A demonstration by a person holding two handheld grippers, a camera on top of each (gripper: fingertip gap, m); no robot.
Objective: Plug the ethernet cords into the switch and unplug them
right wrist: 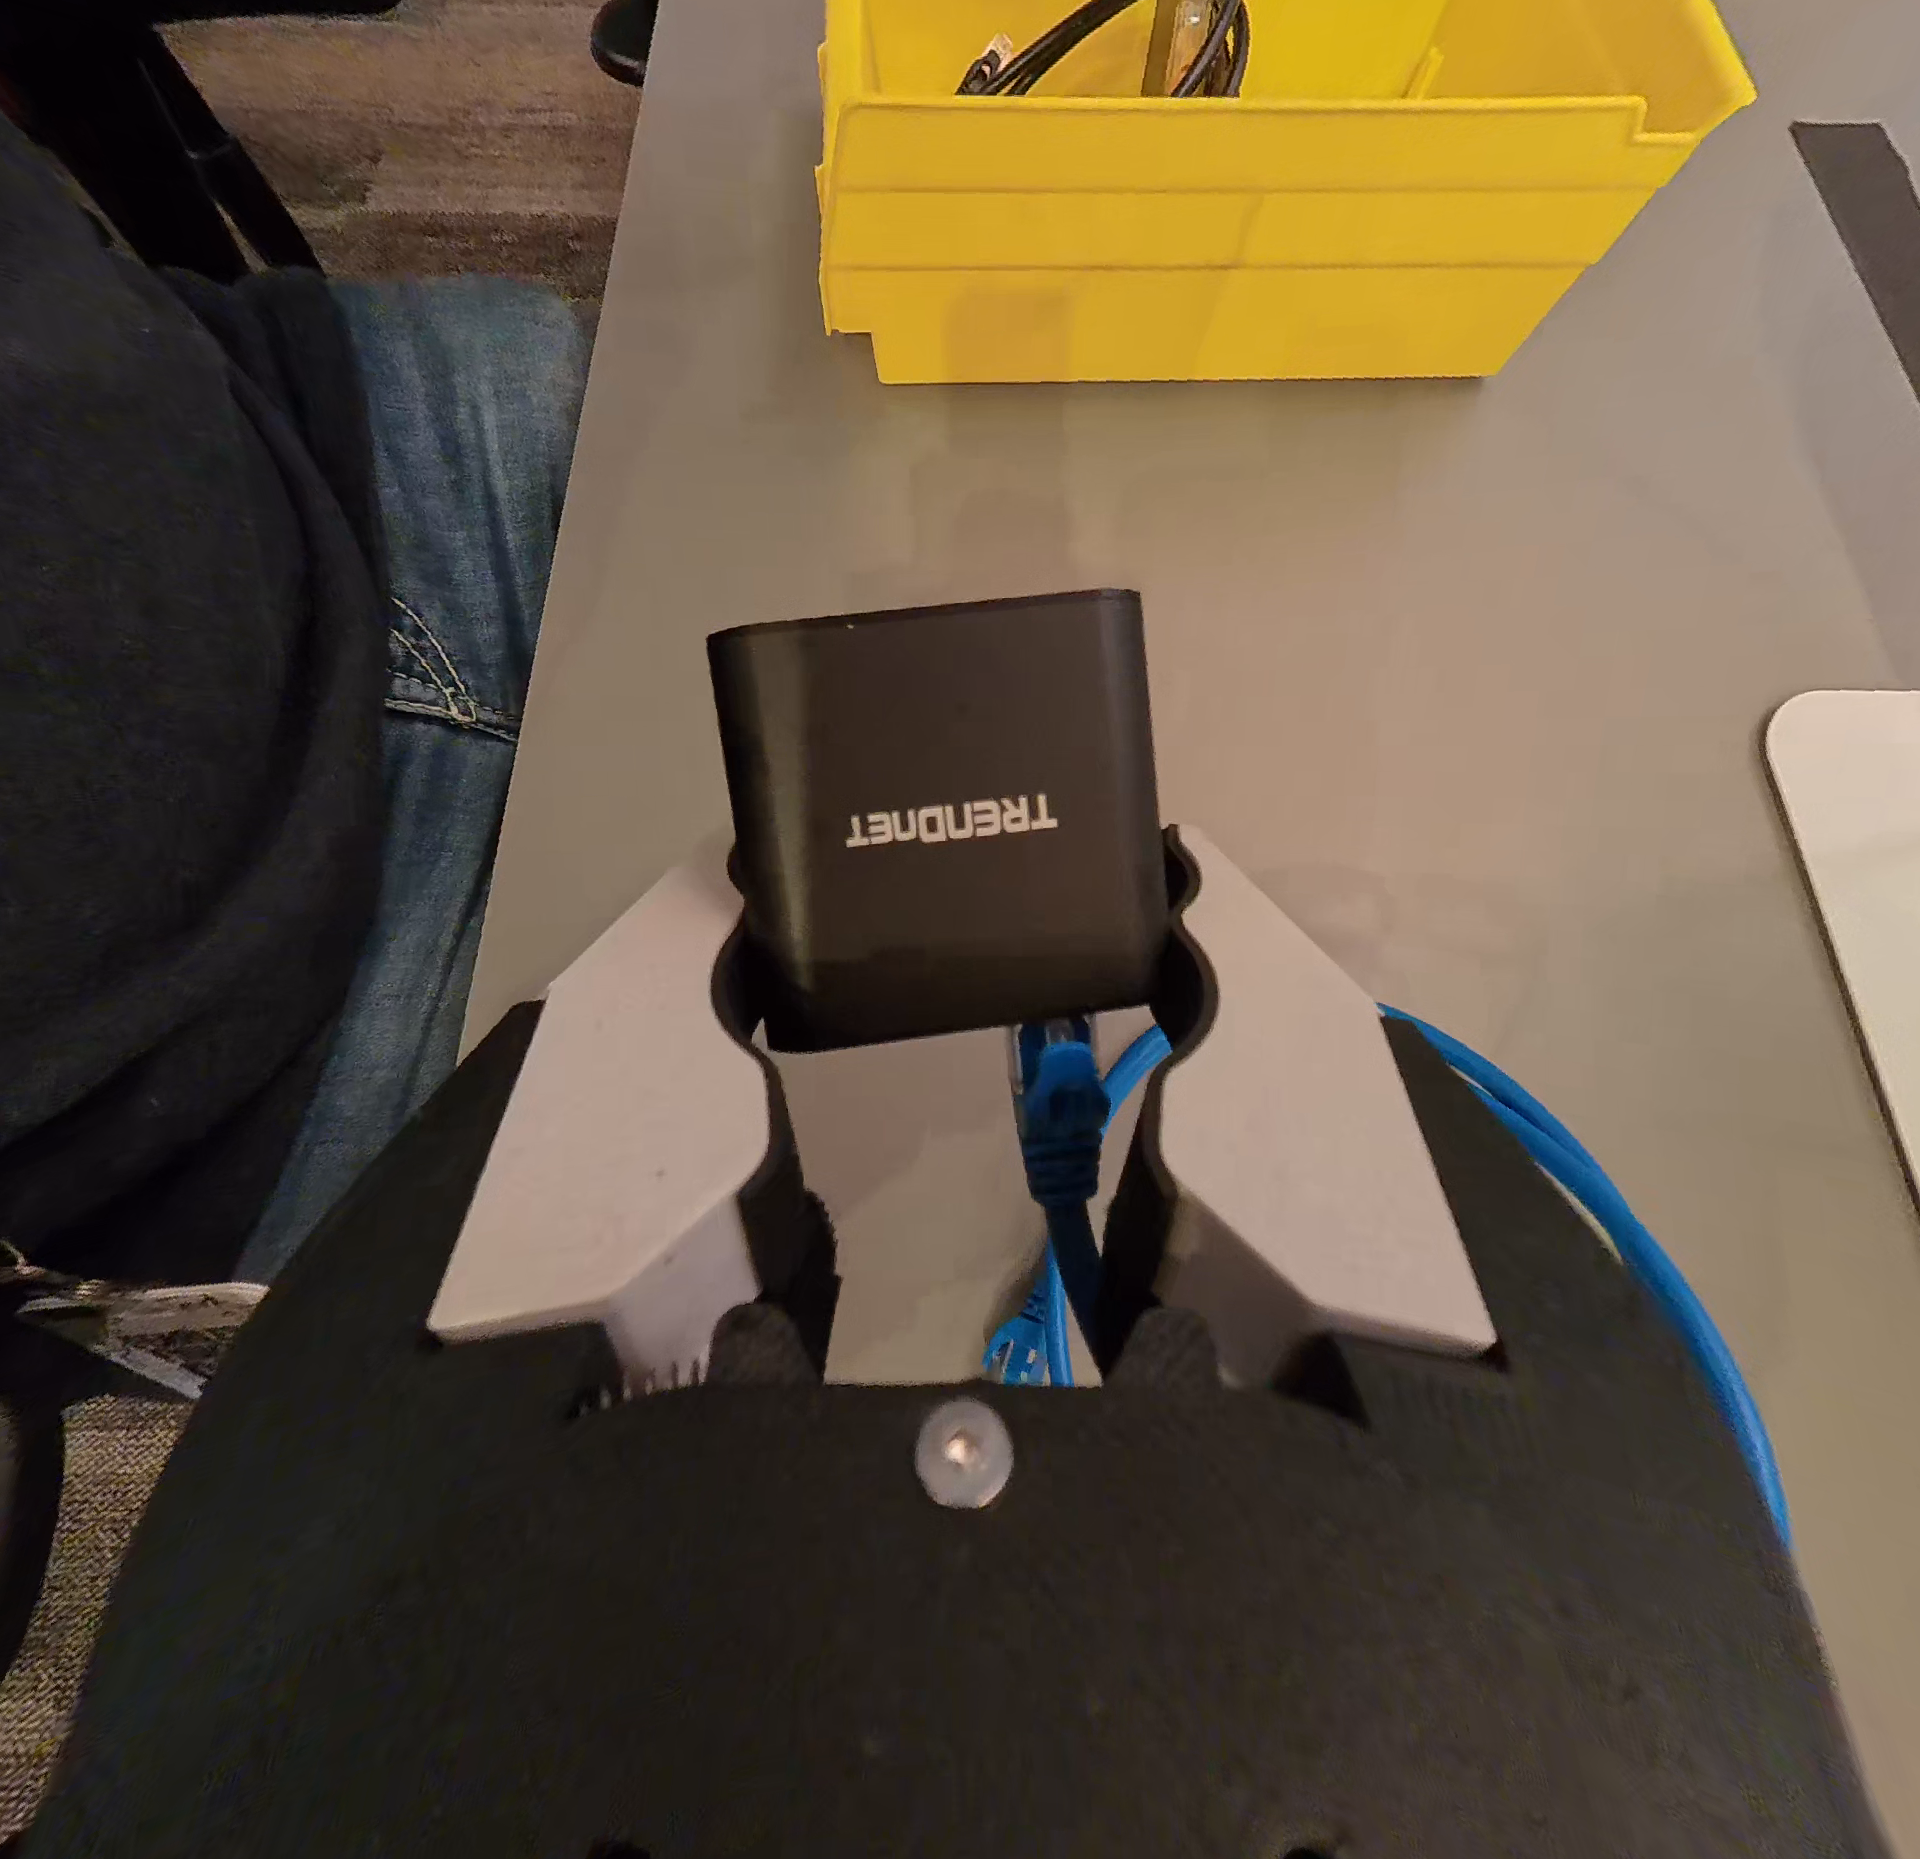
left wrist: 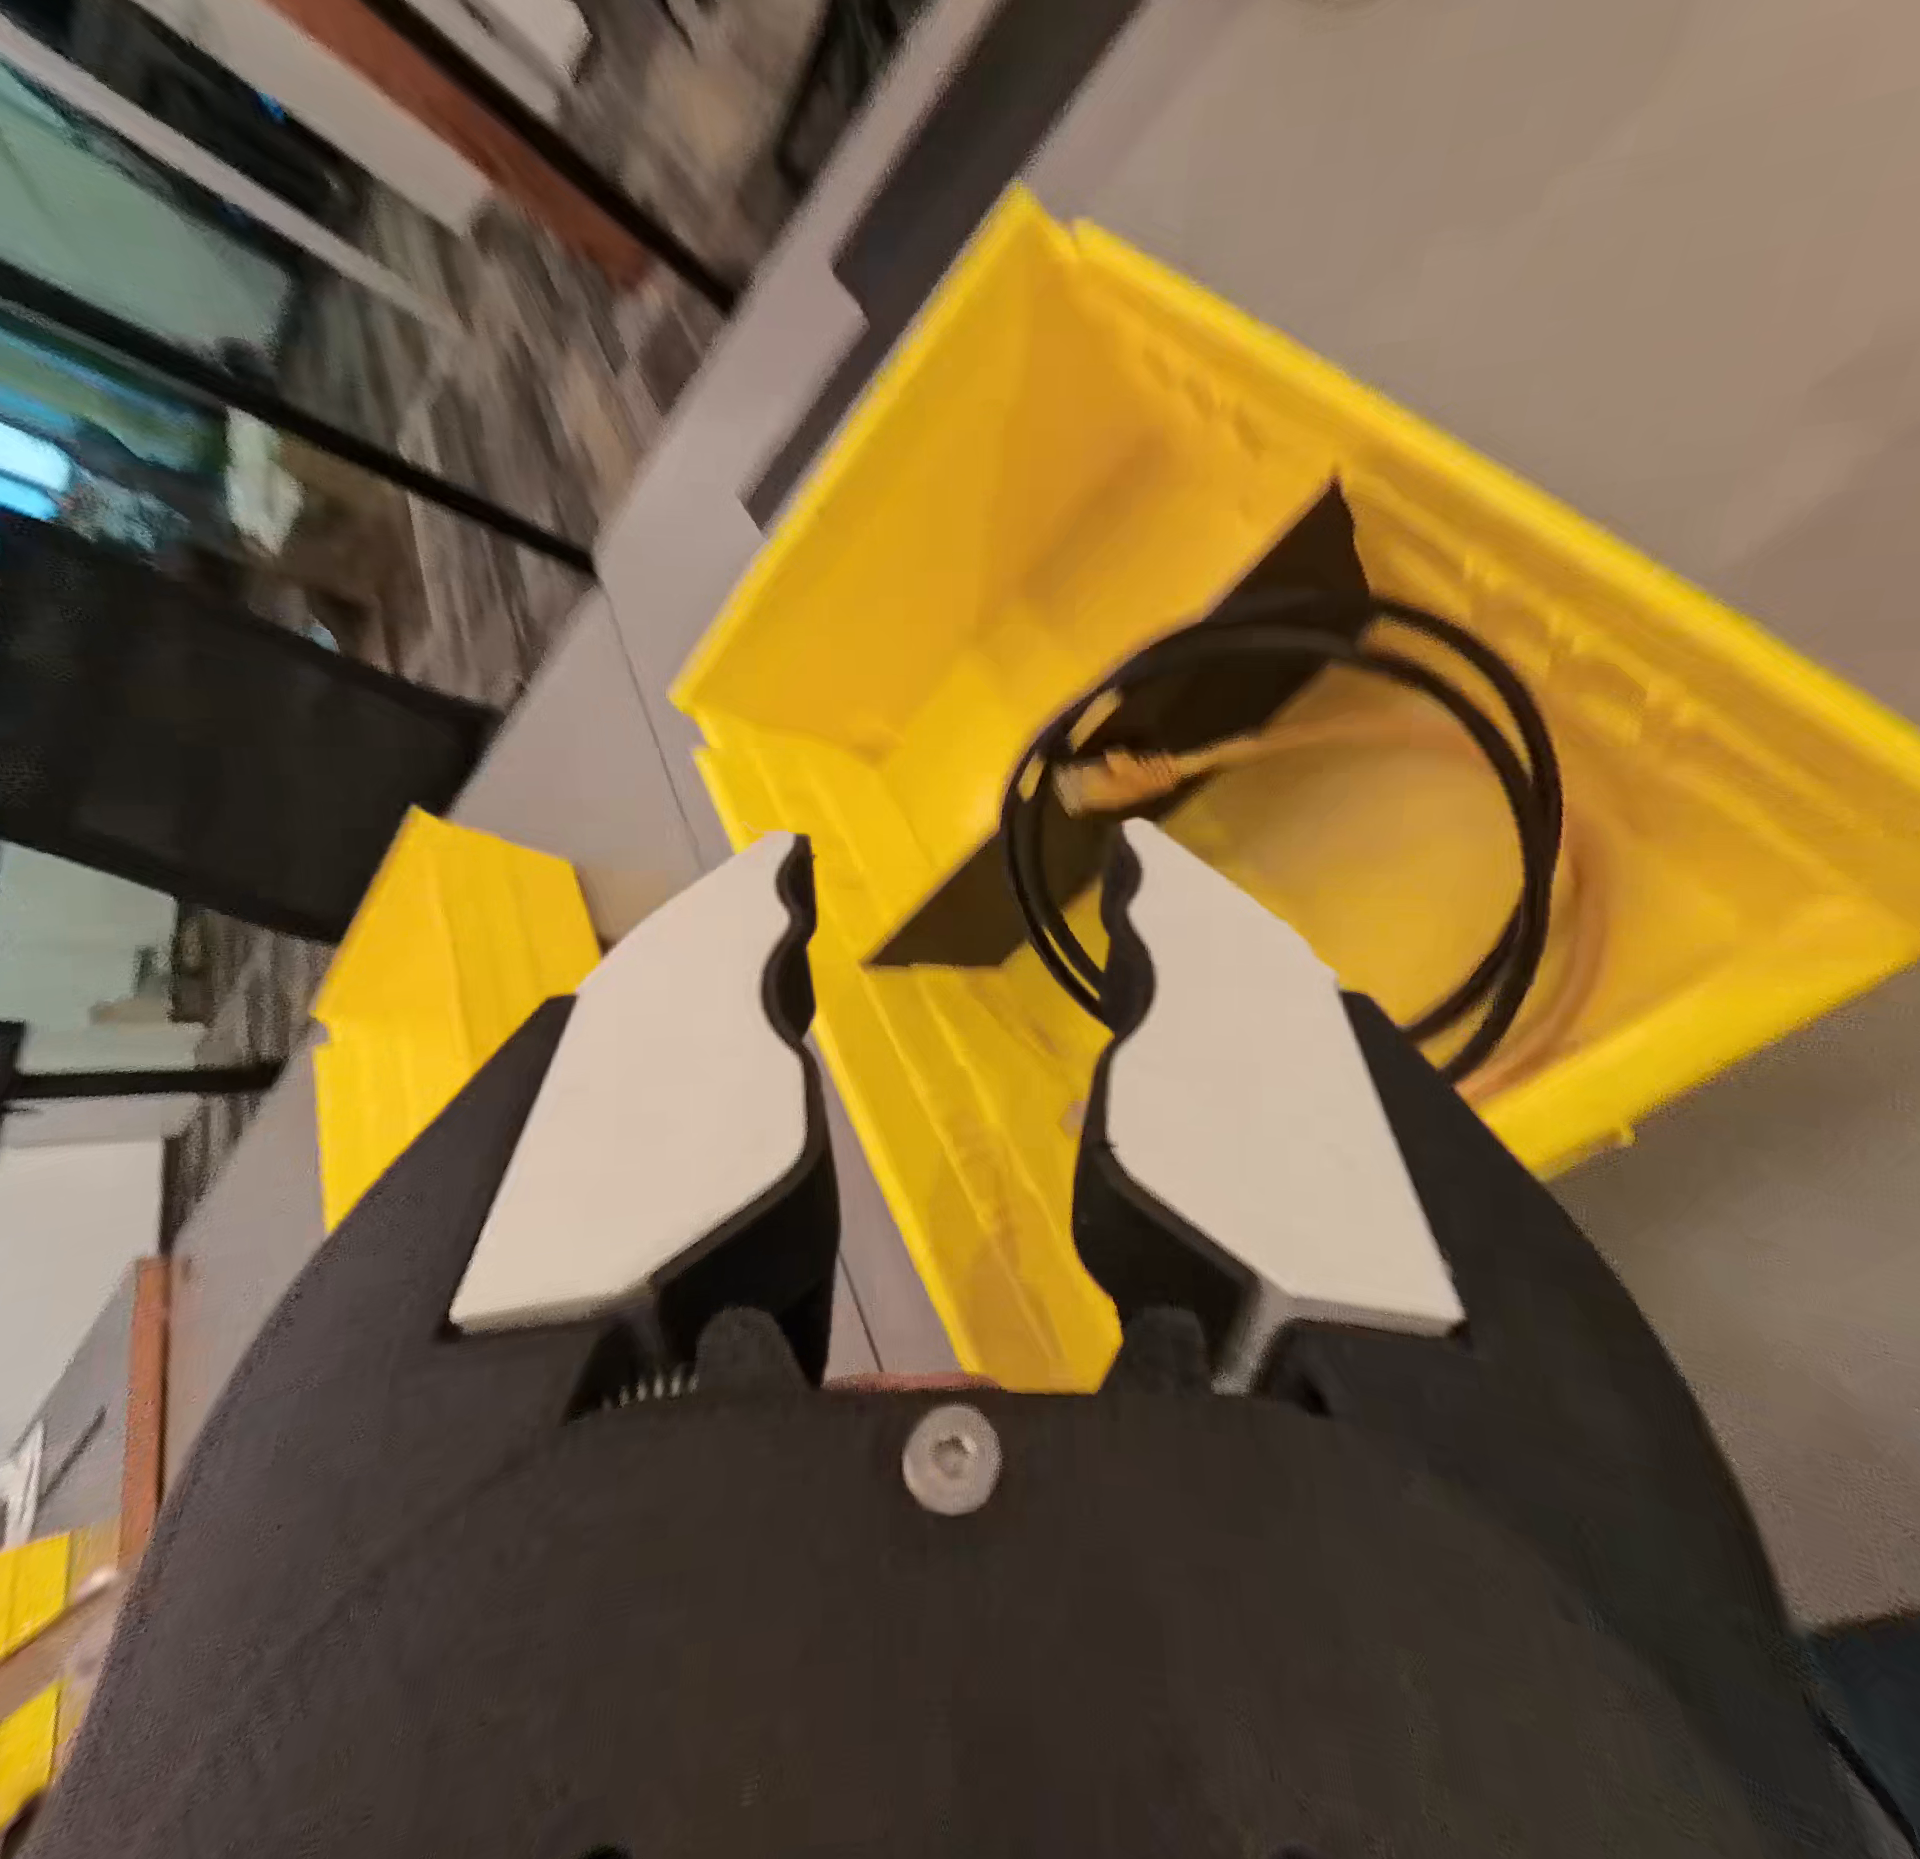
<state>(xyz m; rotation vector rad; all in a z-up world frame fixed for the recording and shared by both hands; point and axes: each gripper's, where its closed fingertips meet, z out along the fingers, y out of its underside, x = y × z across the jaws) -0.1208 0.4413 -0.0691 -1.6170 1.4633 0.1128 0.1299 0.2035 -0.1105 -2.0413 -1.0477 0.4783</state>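
Note:
In the right wrist view my right gripper (right wrist: 958,874) is shut on a black switch (right wrist: 935,770) and holds it by its two sides over the grey table (right wrist: 1351,562). A blue ethernet cord (right wrist: 1060,1113) is plugged into the switch's near face and loops off to the right (right wrist: 1621,1217). In the left wrist view my left gripper (left wrist: 961,853) is open and empty above a yellow bin (left wrist: 1039,479). A coiled black cord (left wrist: 1496,822) lies in the bin beside a dark divider (left wrist: 1320,552). The bin (right wrist: 1195,230) and black cord (right wrist: 1091,27) also show in the right wrist view.
A second yellow bin (left wrist: 436,978) sits left of my left gripper. A person's jeans leg (right wrist: 447,562) is by the table's left edge. A white flat object (right wrist: 1860,874) lies at the right edge. Dark tape (right wrist: 1860,178) marks the table. Tip to tip, the grippers are about 35 centimetres apart. The white flat object (right wrist: 1860,874) is closer to my right gripper, around 30 centimetres from its tips; the left tips are 45 centimetres off.

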